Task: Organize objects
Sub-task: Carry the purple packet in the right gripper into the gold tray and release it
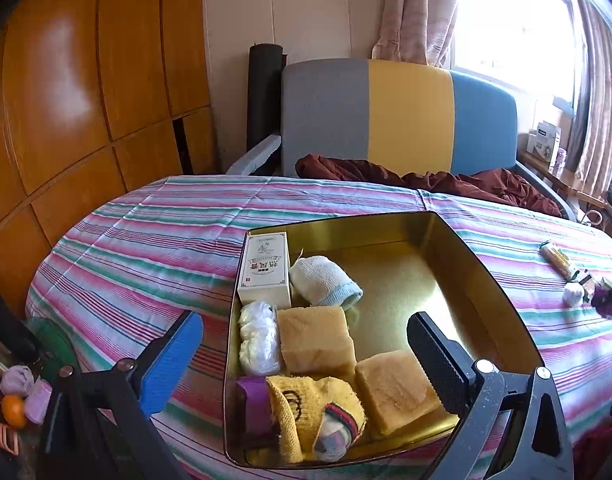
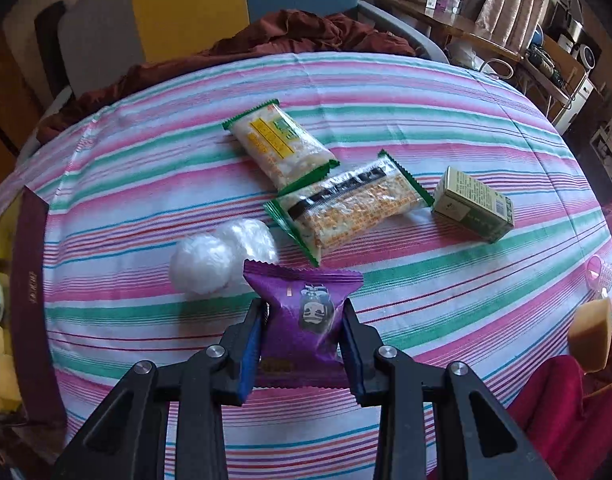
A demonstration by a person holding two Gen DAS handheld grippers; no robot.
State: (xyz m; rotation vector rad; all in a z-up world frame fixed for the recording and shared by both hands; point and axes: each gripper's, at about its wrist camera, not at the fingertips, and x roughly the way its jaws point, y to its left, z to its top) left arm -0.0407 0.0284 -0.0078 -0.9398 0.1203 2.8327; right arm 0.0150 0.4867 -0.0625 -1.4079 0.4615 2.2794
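The right gripper [image 2: 304, 334] points steeply down at the striped bench [image 2: 445, 128], its jaws pinched tight on a purple snack packet [image 2: 306, 312] held just above the cloth. Beyond it lie two white wrapped balls [image 2: 222, 258], then two green-edged rice cracker packs [image 2: 345, 210] [image 2: 280, 144] toward the middle, and a green carton [image 2: 471, 204] toward the right edge.

The left gripper [image 1: 302, 354] tilts down more gently — jaws spread wide, empty — over the gold tin [image 1: 385, 232], which holds a yellow sock [image 1: 317, 412], two sponge blocks [image 1: 315, 338], wrapped balls, a white sock [image 1: 323, 280] and a white box [image 1: 264, 268].
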